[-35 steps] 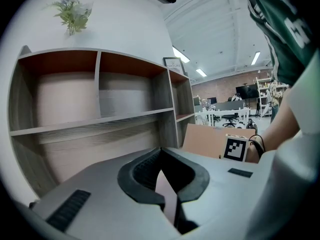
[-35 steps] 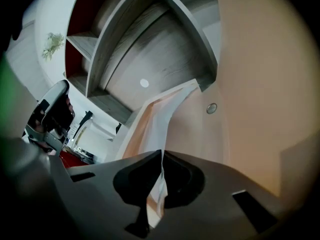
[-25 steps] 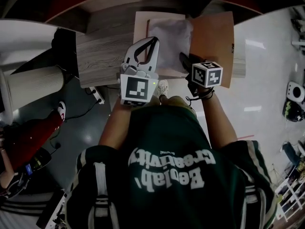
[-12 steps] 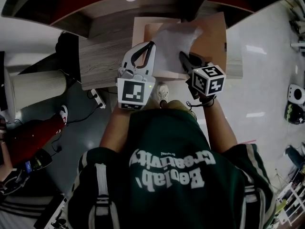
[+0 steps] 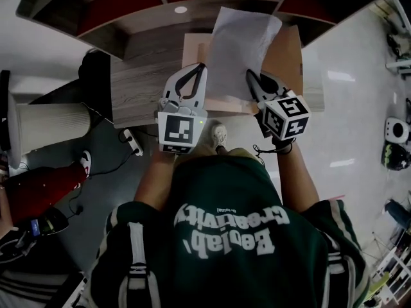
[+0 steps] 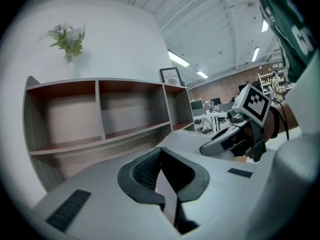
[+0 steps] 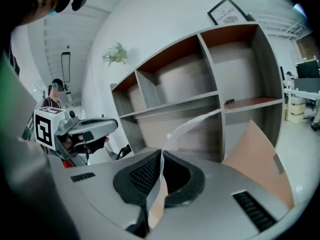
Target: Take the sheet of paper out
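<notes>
Head view: the sheet of paper (image 5: 241, 47) stands raised at upper centre of the frame, its lower edge pinched in my right gripper (image 5: 252, 77), jaws closed on it. The tan folder (image 5: 288, 53) lies open beneath it on the wooden table (image 5: 138, 85). My left gripper (image 5: 199, 68) is clamped on the folder's near edge. Step in hand: extraction, nearly complete by my judgement. Next move: lift the sheet fully clear while restraining the folder.

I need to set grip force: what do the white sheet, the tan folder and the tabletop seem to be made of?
Sheet: thin matte paper; it bends limply where lifted. Folder: probably stiff matte card; its flap stands flat. Tabletop: grey wood-grain pattern, likely laminate.
</notes>
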The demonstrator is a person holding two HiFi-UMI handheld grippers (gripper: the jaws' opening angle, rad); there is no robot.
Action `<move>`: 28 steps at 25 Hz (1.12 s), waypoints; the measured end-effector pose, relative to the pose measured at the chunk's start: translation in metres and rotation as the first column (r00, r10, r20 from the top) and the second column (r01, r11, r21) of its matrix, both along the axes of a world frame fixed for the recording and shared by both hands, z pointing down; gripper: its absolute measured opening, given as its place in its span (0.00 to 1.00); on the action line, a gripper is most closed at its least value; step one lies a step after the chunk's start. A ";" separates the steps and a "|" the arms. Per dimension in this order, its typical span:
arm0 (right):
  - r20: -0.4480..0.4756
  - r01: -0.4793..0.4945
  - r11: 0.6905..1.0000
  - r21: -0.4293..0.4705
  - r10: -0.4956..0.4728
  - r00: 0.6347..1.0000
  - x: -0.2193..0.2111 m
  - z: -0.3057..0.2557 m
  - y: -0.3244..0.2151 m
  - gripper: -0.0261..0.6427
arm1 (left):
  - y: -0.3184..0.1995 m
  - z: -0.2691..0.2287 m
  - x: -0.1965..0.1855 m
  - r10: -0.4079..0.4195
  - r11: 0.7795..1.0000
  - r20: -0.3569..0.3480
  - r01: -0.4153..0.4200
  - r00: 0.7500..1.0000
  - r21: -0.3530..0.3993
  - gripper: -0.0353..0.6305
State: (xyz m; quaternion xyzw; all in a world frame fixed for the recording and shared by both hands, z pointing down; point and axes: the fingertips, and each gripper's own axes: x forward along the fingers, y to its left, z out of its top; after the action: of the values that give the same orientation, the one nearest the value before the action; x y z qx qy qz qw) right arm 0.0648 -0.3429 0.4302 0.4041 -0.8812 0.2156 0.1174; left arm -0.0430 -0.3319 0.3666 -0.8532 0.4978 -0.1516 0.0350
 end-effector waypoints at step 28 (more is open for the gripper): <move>0.015 -0.222 0.916 0.333 0.231 0.973 -0.055 -0.135 0.160 0.09 | 0.160 -0.078 -0.063 0.091 0.985 -0.040 -0.085 0.995 0.147 0.08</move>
State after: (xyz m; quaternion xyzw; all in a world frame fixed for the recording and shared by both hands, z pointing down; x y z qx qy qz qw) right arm 0.0094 -0.1831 0.2952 0.5199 -0.8507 0.0709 0.0324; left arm -0.1057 -0.1722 0.2890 -0.8728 0.4701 -0.0933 0.0921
